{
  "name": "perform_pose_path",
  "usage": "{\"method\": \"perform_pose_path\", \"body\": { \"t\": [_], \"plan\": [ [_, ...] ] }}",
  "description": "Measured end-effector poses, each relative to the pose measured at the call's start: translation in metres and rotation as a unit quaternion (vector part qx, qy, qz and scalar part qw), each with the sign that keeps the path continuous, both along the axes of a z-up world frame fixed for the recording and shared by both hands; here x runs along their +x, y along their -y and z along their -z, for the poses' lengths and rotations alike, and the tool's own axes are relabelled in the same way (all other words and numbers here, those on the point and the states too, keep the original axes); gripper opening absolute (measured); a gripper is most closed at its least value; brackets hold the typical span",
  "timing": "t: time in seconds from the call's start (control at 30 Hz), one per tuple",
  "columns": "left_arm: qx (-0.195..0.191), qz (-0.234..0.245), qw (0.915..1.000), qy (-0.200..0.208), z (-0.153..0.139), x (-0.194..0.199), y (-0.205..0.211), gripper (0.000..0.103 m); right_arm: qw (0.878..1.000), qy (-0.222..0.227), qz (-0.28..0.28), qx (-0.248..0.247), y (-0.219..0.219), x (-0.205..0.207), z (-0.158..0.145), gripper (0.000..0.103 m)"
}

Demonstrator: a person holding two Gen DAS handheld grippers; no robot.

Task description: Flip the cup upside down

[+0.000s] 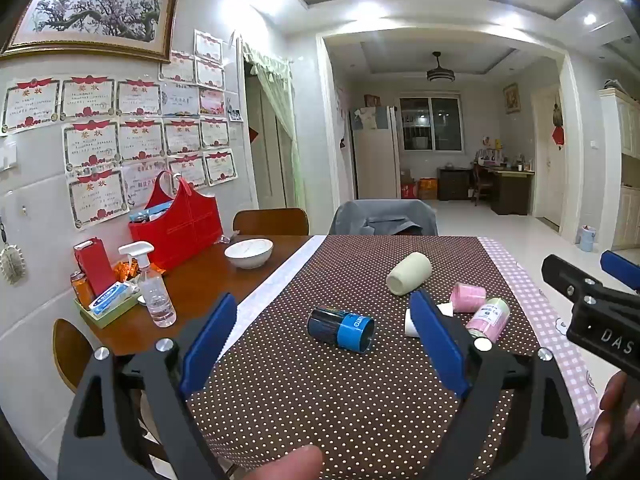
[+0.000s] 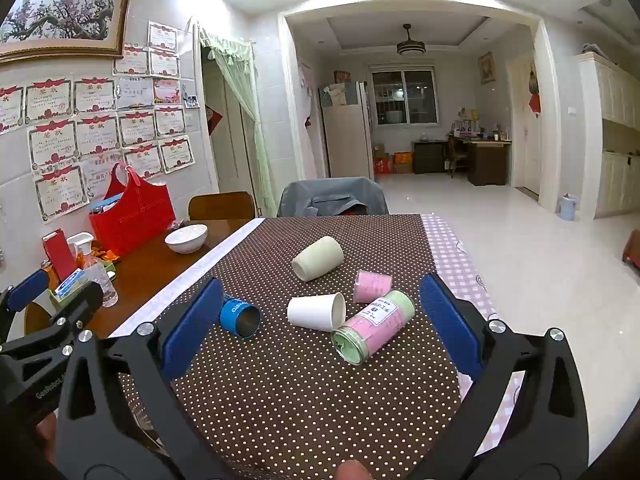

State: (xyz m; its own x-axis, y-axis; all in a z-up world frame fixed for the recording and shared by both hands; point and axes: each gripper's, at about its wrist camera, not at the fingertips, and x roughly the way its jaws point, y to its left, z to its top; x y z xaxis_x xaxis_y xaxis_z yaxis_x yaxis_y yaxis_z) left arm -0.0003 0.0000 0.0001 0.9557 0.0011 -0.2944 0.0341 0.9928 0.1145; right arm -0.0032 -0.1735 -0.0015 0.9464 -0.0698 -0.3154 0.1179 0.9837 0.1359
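Observation:
Several cups lie on their sides on the brown dotted tablecloth (image 2: pixel 320 392): a blue cup (image 1: pixel 341 329) (image 2: pixel 239 317), a cream cup (image 1: pixel 409 273) (image 2: pixel 317 258), a white paper cup (image 2: pixel 316 311), a small pink cup (image 1: pixel 468 297) (image 2: pixel 372 286) and a pink-and-green cup (image 1: pixel 488 317) (image 2: pixel 372 328). My left gripper (image 1: pixel 324 344) is open and empty, with the blue cup just ahead between its fingers. My right gripper (image 2: pixel 320 328) is open and empty, its fingers spread around the white and pink-and-green cups, short of them.
On the bare wood (image 1: pixel 192 284) at left stand a white bowl (image 1: pixel 249 253), a red bag (image 1: pixel 176 224), a spray bottle (image 1: pixel 154 286) and a tray of packets (image 1: pixel 108 300). Chairs (image 1: pixel 384 218) stand at the far edge. The table's right edge has a pink checked cloth (image 1: pixel 532 304).

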Motion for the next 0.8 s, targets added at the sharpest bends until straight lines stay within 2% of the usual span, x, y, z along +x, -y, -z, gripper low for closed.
{"method": "perform_pose_path", "body": {
  "t": [0.8],
  "plan": [
    [-0.011,0.006,0.9999,-0.004,-0.0007,0.0011,-0.0063,0.087,1.0,0.008,0.001,-0.003,0.0002,0.0013,-0.0019,0.097]
  ]
}}
